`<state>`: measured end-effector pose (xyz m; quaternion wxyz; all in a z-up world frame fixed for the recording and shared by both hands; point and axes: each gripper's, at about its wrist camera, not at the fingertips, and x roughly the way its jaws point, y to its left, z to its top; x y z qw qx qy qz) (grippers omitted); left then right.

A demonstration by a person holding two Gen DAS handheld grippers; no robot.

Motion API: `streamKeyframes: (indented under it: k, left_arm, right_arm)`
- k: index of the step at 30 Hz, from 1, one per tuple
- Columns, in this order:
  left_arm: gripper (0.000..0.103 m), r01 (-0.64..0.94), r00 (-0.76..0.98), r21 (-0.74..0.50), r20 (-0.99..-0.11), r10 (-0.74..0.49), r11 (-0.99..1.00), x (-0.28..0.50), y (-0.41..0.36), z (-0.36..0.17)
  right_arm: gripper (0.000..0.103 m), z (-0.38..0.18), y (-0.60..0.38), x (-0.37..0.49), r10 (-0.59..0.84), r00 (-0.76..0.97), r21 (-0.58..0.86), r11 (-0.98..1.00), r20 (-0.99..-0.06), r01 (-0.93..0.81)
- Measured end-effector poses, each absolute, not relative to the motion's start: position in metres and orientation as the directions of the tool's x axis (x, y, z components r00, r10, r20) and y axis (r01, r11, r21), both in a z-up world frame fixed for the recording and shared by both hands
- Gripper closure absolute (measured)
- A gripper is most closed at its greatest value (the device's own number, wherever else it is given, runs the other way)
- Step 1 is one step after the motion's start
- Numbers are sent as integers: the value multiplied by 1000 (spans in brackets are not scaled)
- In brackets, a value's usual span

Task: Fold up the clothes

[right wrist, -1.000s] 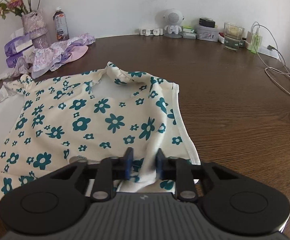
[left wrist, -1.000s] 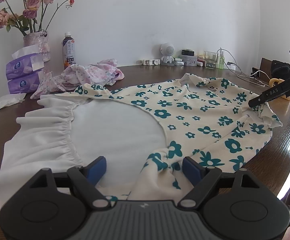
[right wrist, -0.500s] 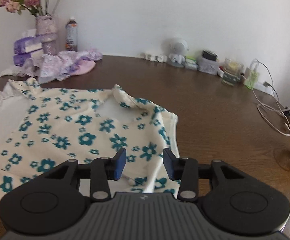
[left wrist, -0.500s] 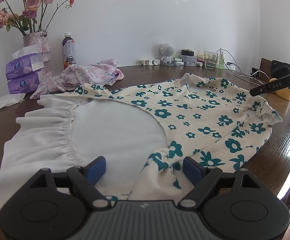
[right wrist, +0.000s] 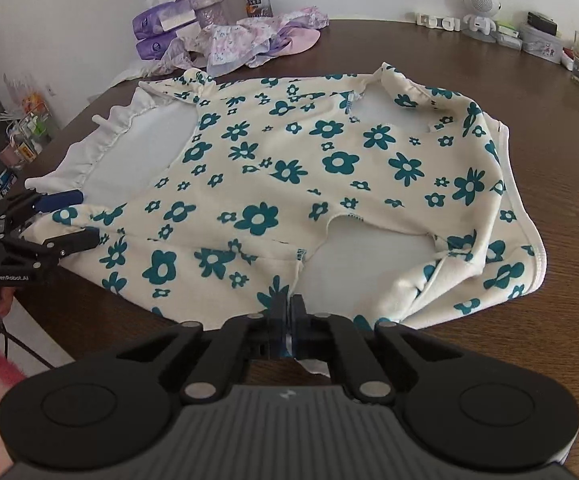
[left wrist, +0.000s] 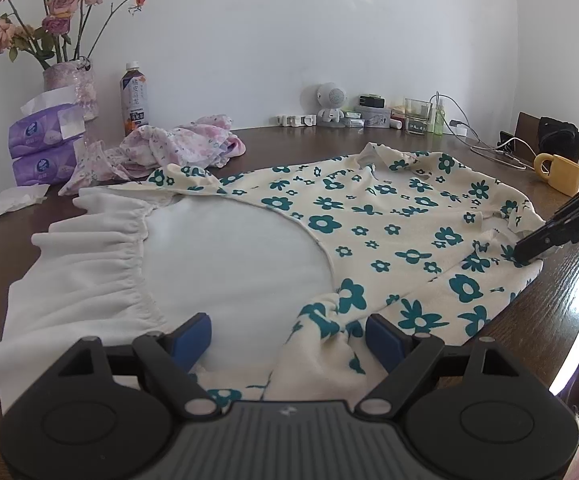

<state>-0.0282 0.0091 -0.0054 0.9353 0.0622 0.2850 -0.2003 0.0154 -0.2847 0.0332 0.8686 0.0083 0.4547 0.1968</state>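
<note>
Right hand-held gripper [right wrist: 288, 322] pinches the floral garment's [right wrist: 309, 168] near edge.

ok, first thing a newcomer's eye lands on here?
The cream dress with teal flowers, spread over most of the brown table. Then the right gripper, jaws shut on the dress's near edge, and the left gripper, jaws open over its white frilled part. A pink garment lies crumpled behind.

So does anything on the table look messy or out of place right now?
Yes: a pink floral garment lies crumpled in a heap beside the tissue packs, unfolded, and a loose tissue lies near them.
</note>
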Motion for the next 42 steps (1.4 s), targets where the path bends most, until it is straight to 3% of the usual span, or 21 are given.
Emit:
streamKeyframes:
  k: [2, 4, 6, 8, 9, 10, 13, 15, 17, 26, 29, 31, 32, 33, 34, 37, 39, 42]
  left_arm:
    - [19, 411, 754, 0, -562, -340, 912, -28, 10, -5]
    - [19, 412, 748, -8, -568, -343, 911, -28, 12, -3]
    - [19, 412, 742, -20, -574, -348, 911, -27, 14, -2]
    - [21, 412, 736, -22, -581, -348, 911, -27, 14, -1]
    - [23, 414, 735, -11, -585, -342, 910, -27, 13, -1]
    - [26, 417, 735, 4, -589, -335, 909, -28, 13, 0]
    - [50, 456, 712, 1, -601, -364, 890, -29, 14, 4]
    - [78, 488, 686, -9, -615, -389, 873, -28, 15, 7]
    - [91, 513, 661, -17, -630, -407, 859, -27, 15, 9]
    - [94, 562, 581, -49, -687, -437, 826, -24, 19, 17]
    - [88, 559, 575, -59, -691, -438, 827, -22, 20, 19]
    - [75, 548, 590, -62, -678, -438, 834, -21, 21, 21]
    - [57, 541, 599, -65, -670, -438, 839, -21, 22, 23]
    - [44, 531, 614, -67, -658, -437, 845, -21, 23, 24]
    - [40, 520, 628, -69, -645, -436, 851, -21, 24, 26]
    - [30, 492, 665, -85, -605, -437, 866, -19, 26, 31]
    - [17, 467, 687, -94, -587, -428, 879, -17, 25, 32]
    - [16, 437, 709, -87, -579, -403, 895, -12, 19, 30]
  right_arm:
    - [100, 35, -289, 16, 362, 486, 214, 918, -795, -334]
    - [88, 37, -292, 19, 380, 469, 237, 912, -797, -334]
    - [86, 37, -290, 19, 366, 472, 208, 912, -802, -354]
    - [92, 37, -287, 18, 356, 472, 175, 906, -807, -385]
    - [101, 38, -287, 18, 358, 461, 177, 904, -812, -390]
    - [101, 38, -288, 17, 368, 444, 190, 899, -817, -394]
    - [101, 39, -291, 15, 386, 407, 215, 889, -828, -405]
    - [101, 39, -291, 14, 393, 397, 221, 883, -830, -413]
    - [101, 39, -292, 13, 400, 395, 225, 879, -827, -421]
    - [101, 40, -290, 9, 414, 382, 206, 854, -826, -479]
    - [96, 41, -294, 11, 428, 404, 221, 857, -808, -466]
    - [87, 46, -298, 12, 441, 440, 231, 862, -782, -451]
    - [81, 50, -300, 11, 446, 467, 234, 865, -763, -443]
    - [67, 53, -302, 10, 448, 495, 234, 870, -745, -435]
    - [58, 56, -302, 9, 443, 524, 226, 876, -727, -426]
    - [57, 60, -299, 11, 417, 605, 195, 896, -678, -398]
    - [57, 58, -292, 15, 393, 655, 180, 912, -645, -369]
    - [56, 54, -277, 20, 368, 711, 159, 925, -599, -344]
